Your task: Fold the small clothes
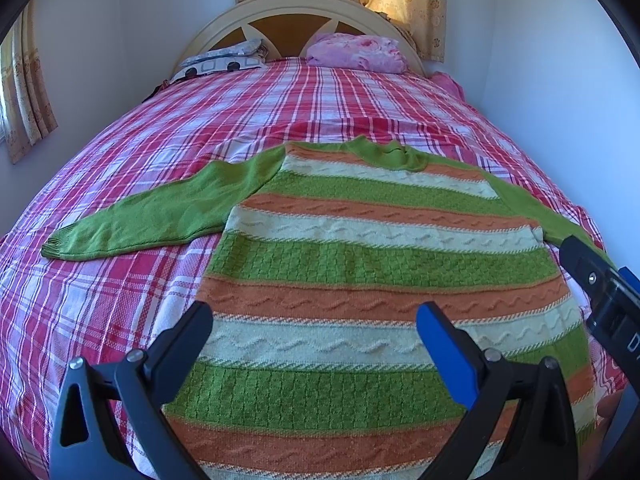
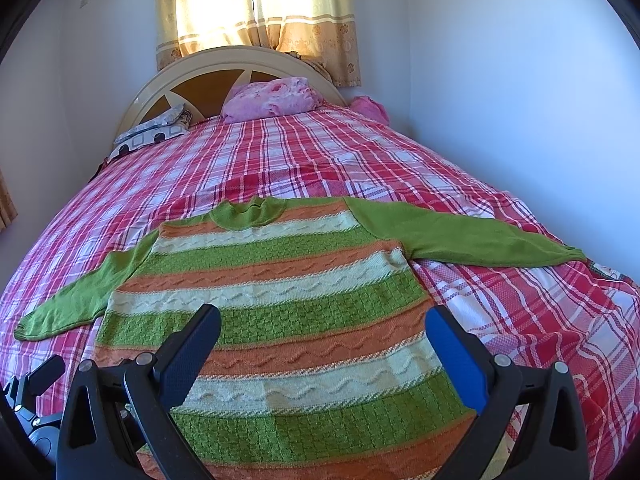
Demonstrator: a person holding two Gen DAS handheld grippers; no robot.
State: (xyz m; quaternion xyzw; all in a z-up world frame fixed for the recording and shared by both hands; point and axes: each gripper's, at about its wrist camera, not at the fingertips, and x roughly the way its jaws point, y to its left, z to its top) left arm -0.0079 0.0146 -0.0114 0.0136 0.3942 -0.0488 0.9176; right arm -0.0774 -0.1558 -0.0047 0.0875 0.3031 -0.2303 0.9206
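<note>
A small knitted sweater with green, orange and cream stripes lies flat on the bed, collar toward the headboard, both green sleeves spread outward. It also shows in the right wrist view. My left gripper is open and empty, hovering over the sweater's lower left part. My right gripper is open and empty, over the lower right part. The right gripper's body shows at the right edge of the left wrist view. The left sleeve and right sleeve lie straight out.
The bed has a red and white plaid cover. A pink blanket and a patterned pillow lie by the cream headboard. White walls close in on both sides; curtains hang behind.
</note>
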